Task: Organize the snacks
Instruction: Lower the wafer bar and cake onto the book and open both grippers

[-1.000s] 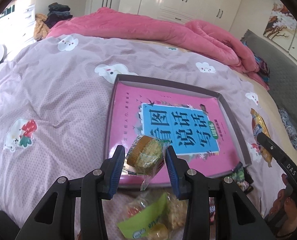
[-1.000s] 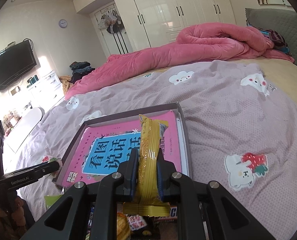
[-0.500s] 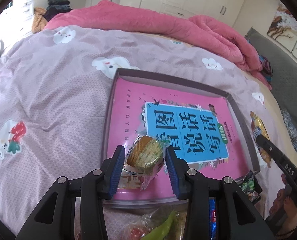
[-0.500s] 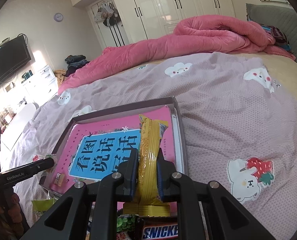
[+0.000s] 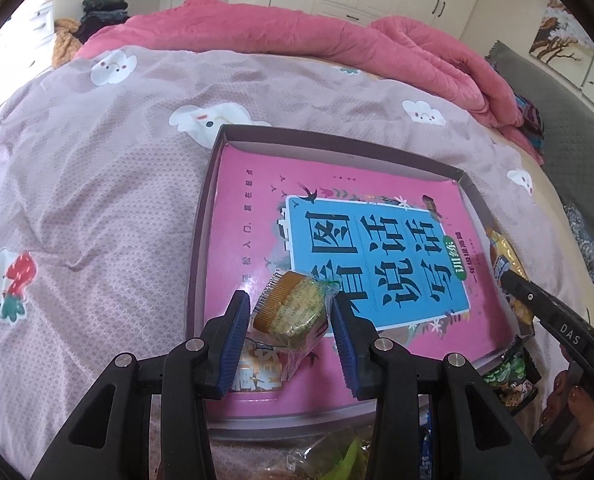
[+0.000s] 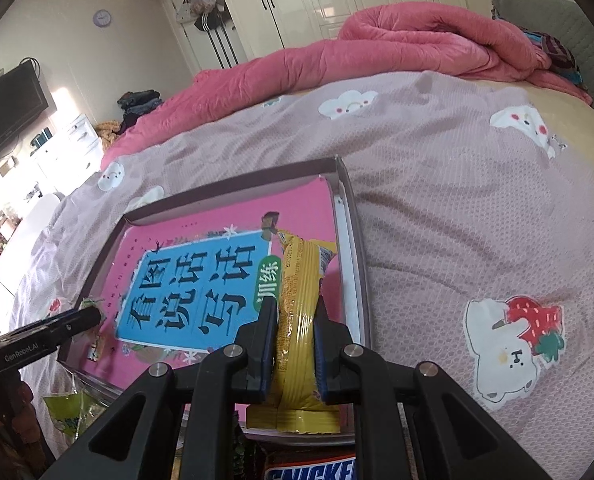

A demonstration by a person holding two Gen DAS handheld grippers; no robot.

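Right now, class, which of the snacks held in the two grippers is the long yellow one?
The yellow packet, clamped in the right gripper over the tray's right side. The left gripper holds a short, round cake in clear wrap.

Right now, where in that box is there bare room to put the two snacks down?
The box holds only a pink book; its whole cover is free, between the far and left walls. It is crowded below the near wall, where loose snacks lie.
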